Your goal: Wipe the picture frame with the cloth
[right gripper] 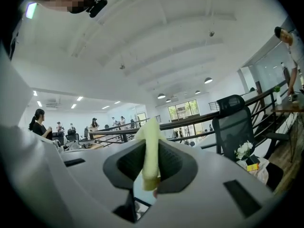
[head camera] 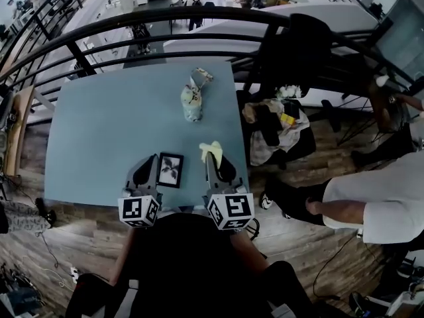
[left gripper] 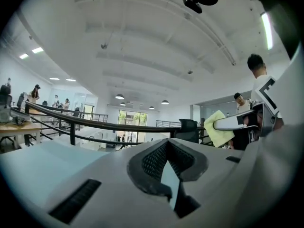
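Your right gripper has its fingers clamped on the cloth. The left gripper seems closed and empty. The picture frame lies on the tabletop; wiping looks not yet begun.

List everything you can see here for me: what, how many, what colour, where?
Table: one, blue-grey, centre.
Picture frame: one, black, near table edge, between the grippers.
Cloth: one, yellow, in the right gripper.
Crumpled bundle: one, pale, far side of the table.
Railing: one, black, behind the table.
Office chair: one, black, right of the table.
Bystander: one, white shirt, right edge.
Left gripper: grey, jaws together, empty.
Right gripper: grey, shut on the cloth.
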